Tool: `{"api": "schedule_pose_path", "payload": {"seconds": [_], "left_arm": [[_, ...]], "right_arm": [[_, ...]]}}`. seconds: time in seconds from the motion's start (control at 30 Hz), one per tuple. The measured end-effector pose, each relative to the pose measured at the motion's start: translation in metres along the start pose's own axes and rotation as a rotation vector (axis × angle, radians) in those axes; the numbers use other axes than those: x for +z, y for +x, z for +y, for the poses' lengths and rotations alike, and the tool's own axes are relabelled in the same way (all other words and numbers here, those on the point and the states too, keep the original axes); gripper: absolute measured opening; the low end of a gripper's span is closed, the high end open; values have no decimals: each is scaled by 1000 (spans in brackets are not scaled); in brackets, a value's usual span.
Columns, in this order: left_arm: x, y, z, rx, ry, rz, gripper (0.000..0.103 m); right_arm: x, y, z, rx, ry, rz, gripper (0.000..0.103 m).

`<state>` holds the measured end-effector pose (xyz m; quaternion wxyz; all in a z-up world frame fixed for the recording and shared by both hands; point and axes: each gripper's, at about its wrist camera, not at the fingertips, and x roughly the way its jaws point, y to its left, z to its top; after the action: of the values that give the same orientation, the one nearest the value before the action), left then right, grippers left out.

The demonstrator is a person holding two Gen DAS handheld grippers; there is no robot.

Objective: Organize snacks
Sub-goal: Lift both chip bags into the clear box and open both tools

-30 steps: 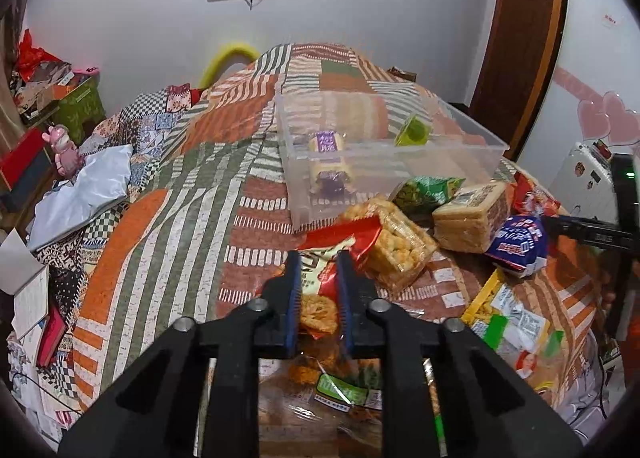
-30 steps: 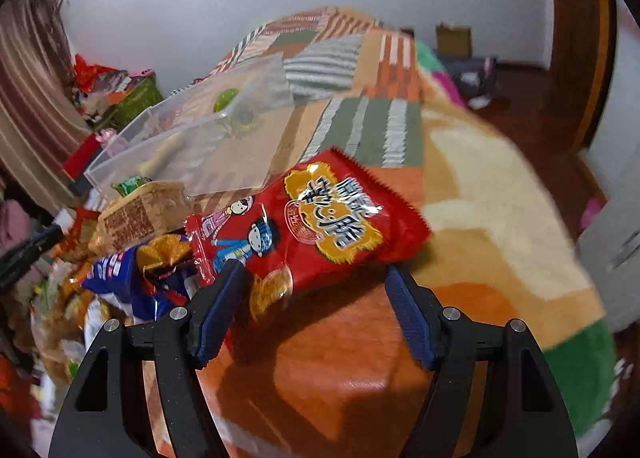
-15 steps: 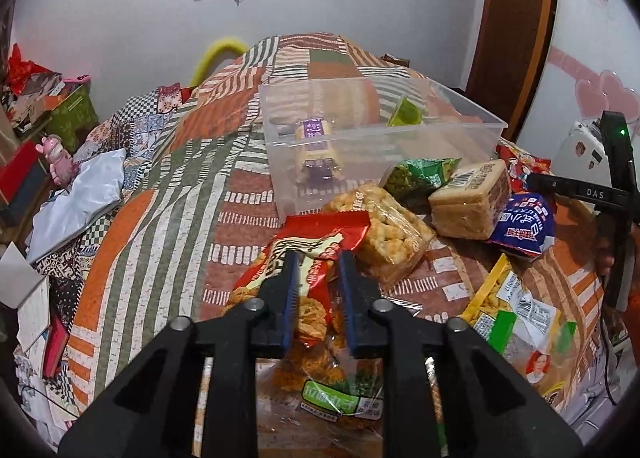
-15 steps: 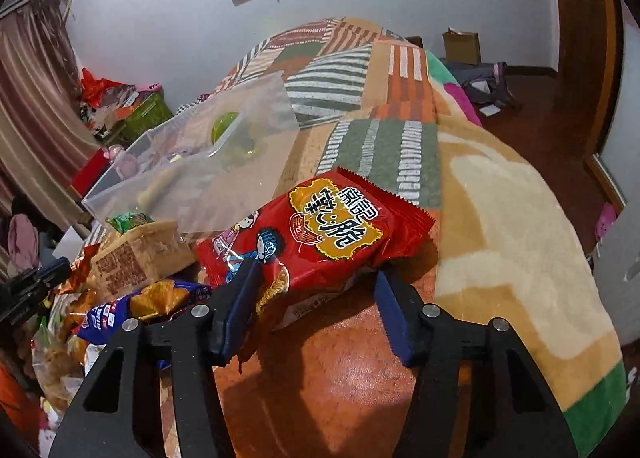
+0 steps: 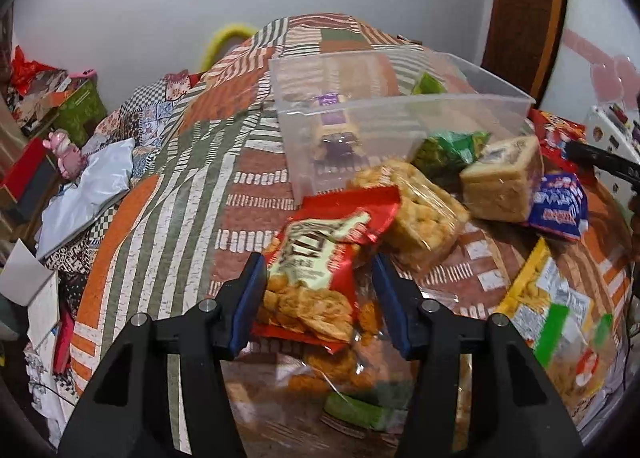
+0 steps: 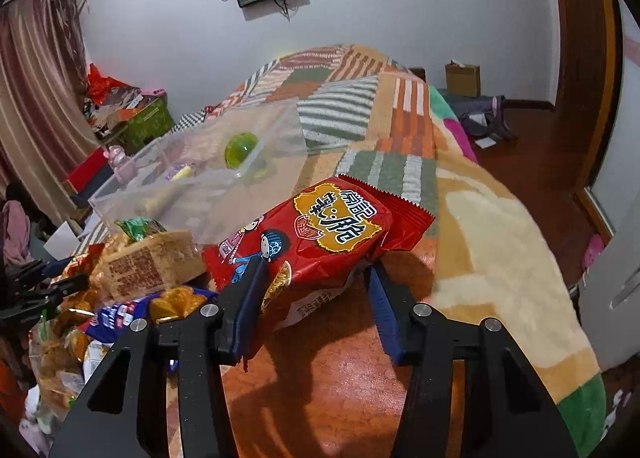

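My left gripper (image 5: 316, 290) hangs over the snack pile, its jaws opening. A red chip bag (image 5: 320, 242) lies between them on the pile, and the right pad stands clear of it. In the right wrist view, my right gripper (image 6: 316, 294) is closing on the near end of a red cartoon snack bag (image 6: 320, 234), and both pads press into it. A clear plastic bin (image 5: 440, 99) stands behind the pile on the quilt. It holds a purple-labelled snack (image 5: 332, 125) and a green item (image 6: 240, 149).
Around the red chip bag lie a wrapped rice-cracker block (image 5: 420, 217), a tan cake packet (image 5: 504, 181), a green bag (image 5: 448, 145), a blue bag (image 5: 560, 209) and a yellow packet (image 5: 552, 298). The bed's right side falls off to a wooden floor (image 6: 532, 137).
The left jaws were shut on the red chip bag and have now parted as the gripper sank. The right jaws have narrowed from wide onto the red cartoon bag.
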<state>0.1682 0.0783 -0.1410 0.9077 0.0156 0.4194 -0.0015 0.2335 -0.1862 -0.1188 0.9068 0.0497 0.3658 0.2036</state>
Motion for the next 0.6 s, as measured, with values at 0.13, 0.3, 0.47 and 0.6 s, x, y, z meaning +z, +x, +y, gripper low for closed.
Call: {"api": "schedule_pose_path", "payload": {"seconds": [0.13,0.3,0.47,0.6], "left_arm": [[4,13,8,-31,-10,38,64],[5,26,12,-52,-32,48,63],[4,20,3,-31,11,1,46],[1,10,1,-14,25,-32,37]], "right_arm": [[5,-8,3,1,-12,-26,47],[12,-16,8,17,-22,-58,47],[15,-22,17,34,-39,-83,47],[20,-25,23,62,-41,-105,47]]}}
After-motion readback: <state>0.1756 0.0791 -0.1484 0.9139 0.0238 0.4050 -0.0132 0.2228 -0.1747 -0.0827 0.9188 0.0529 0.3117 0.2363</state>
